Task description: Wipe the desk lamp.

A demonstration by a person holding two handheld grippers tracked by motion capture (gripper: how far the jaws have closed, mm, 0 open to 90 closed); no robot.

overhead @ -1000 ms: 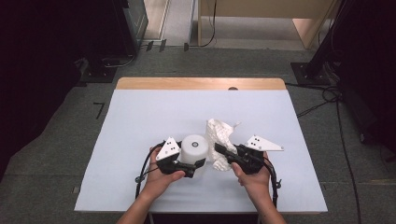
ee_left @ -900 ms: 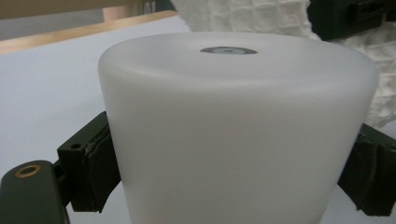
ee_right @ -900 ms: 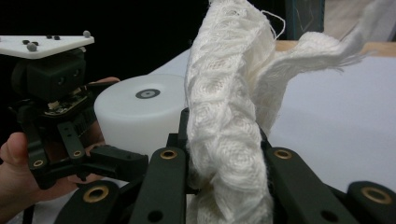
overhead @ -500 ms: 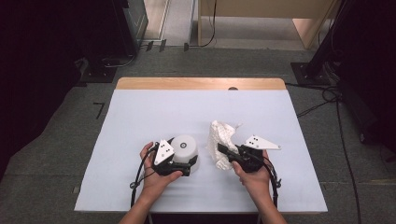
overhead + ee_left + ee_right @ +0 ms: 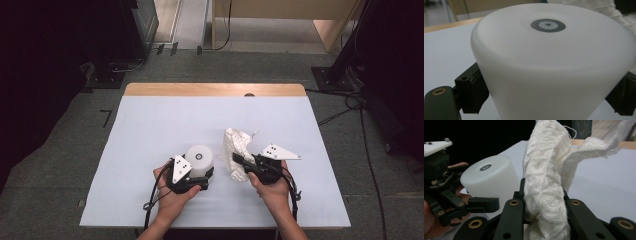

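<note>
A frosted white cup (image 5: 199, 157) stands upside down on the white table cover (image 5: 165, 120), with a grey ring mark on its top. My left gripper (image 5: 204, 176) is shut on the cup's side; in the left gripper view the cup (image 5: 554, 62) sits between both pads (image 5: 474, 92). To its right, my right gripper (image 5: 239, 161) is shut on a crumpled white knitted cloth (image 5: 236, 142), which rises from the jaws. In the right gripper view the cloth (image 5: 546, 182) stands upright in the gripper (image 5: 544, 203), with the cup (image 5: 489, 177) and the left gripper (image 5: 481, 203) close at the left.
A wooden strip (image 5: 215, 90) runs along the table's far edge. Bare cover stretches behind and to both sides of the hands. Dark equipment and cables (image 5: 350, 100) stand on the grey floor around the table.
The left gripper has turned and drawn the cup slightly left and toward the person. The right gripper has shifted a little, and the cloth now stands more upright.
</note>
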